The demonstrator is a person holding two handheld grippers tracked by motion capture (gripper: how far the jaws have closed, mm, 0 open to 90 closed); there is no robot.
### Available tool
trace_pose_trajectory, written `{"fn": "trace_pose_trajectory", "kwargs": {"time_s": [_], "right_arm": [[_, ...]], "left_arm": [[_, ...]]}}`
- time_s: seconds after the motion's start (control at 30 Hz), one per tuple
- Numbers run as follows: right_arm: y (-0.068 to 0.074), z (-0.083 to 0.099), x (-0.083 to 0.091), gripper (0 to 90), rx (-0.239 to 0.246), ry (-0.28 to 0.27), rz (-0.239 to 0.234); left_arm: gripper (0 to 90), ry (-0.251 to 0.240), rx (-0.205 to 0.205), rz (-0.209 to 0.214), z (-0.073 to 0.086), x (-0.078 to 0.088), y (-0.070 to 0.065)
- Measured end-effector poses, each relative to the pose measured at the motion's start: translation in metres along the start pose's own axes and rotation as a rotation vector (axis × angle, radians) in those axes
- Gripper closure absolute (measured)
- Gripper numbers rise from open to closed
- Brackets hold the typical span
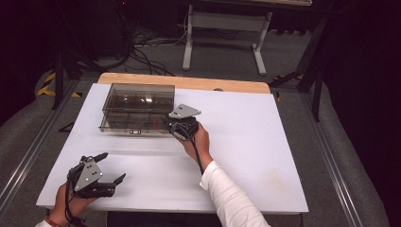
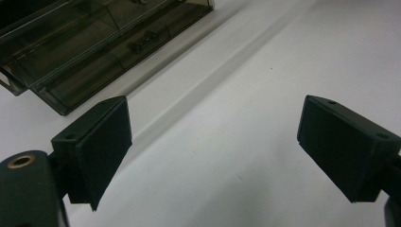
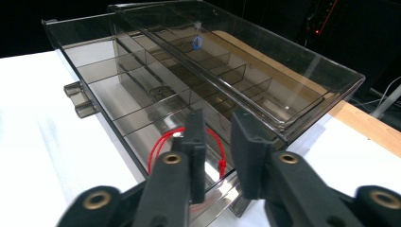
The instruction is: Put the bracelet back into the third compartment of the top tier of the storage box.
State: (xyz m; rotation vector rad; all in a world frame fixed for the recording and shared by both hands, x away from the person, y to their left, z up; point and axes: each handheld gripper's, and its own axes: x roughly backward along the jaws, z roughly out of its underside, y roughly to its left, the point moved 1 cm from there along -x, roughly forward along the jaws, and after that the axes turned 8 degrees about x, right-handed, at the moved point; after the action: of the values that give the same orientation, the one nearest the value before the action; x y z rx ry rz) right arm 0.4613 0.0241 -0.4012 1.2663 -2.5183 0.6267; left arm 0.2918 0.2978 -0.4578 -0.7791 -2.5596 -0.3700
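While the right gripper [image 3: 217, 156] hangs over the organizer box's [image 1: 137, 108] near corner compartment, jaws slightly parted around nothing, red cord loop [image 3: 163, 146] lies inside; lift straight up, avoid snagging. Left gripper [image 1: 111, 168] idles wide open.

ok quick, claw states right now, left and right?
Left claw: open wide, nothing between the jaws, above the white table.
Right claw: narrow gap, holding nothing, over the red cord loop in the smoky plastic organizer box.

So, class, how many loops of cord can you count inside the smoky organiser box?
2: a red loop in the near compartment under the right tool, and a blue loop farther back. Others may be hidden.
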Motion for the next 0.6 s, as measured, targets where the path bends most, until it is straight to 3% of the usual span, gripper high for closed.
{"fn": "trace_pose_trajectory", "kwargs": {"time_s": [0.6], "right_arm": [[-0.003, -0.001, 0.011, 61.7, -0.001, -0.023, 0.035]], "left_arm": [[12.3, 0.013, -0.008, -0.004, 0.0, -0.001, 0.0]]}}
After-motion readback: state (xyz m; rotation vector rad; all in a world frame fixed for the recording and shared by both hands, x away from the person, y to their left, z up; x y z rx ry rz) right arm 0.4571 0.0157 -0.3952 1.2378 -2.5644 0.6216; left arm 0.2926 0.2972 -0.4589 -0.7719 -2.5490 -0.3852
